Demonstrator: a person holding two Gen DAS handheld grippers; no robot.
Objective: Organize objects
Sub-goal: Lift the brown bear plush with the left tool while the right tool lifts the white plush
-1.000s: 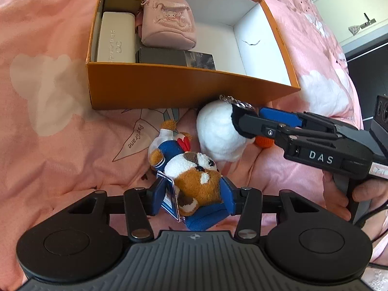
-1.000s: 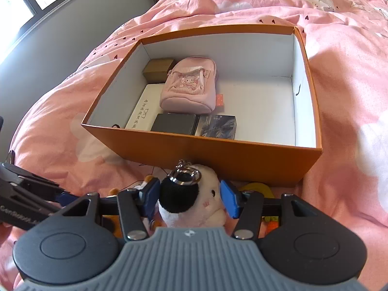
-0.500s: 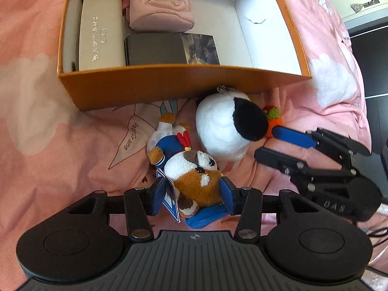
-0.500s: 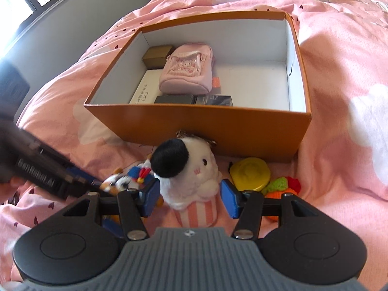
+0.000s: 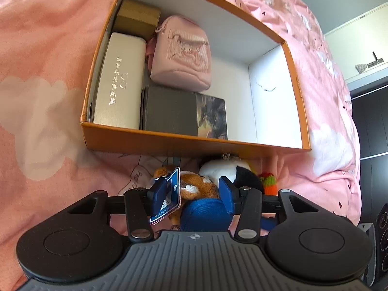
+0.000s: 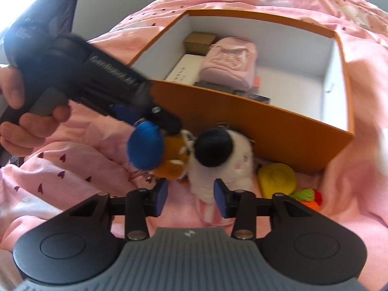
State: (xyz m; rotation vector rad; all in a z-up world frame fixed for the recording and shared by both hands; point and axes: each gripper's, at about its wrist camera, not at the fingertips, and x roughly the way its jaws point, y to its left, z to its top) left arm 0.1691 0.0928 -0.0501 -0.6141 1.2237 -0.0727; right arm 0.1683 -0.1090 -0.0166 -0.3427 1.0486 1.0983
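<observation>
A brown plush dog (image 5: 194, 185) with a blue hat (image 5: 206, 214) sits between the pads of my left gripper (image 5: 195, 194), which is shut on it; its paper tag (image 5: 169, 198) lies against the left pad. In the right wrist view the same dog (image 6: 173, 155) hangs under the left gripper's fingers (image 6: 167, 121). A white plush with a black ear (image 6: 218, 155) stands on the bedding by the orange box (image 6: 242, 118). My right gripper (image 6: 191, 197) is closing around its base. The right pad touches it and a gap remains on the left.
The orange box (image 5: 194, 143) holds a white case (image 5: 118, 84), a pink pouch (image 5: 181, 55), a dark box (image 5: 169, 108) and a small brown box (image 5: 138, 15); its right half is bare. A yellow toy (image 6: 276, 179) and a green-orange knit toy (image 6: 308, 196) lie by the box on pink bedding.
The left gripper has moved toward the box with the dog, and now looms in the right view. The right gripper's jaws have narrowed around the white plush, and it has left the left view.
</observation>
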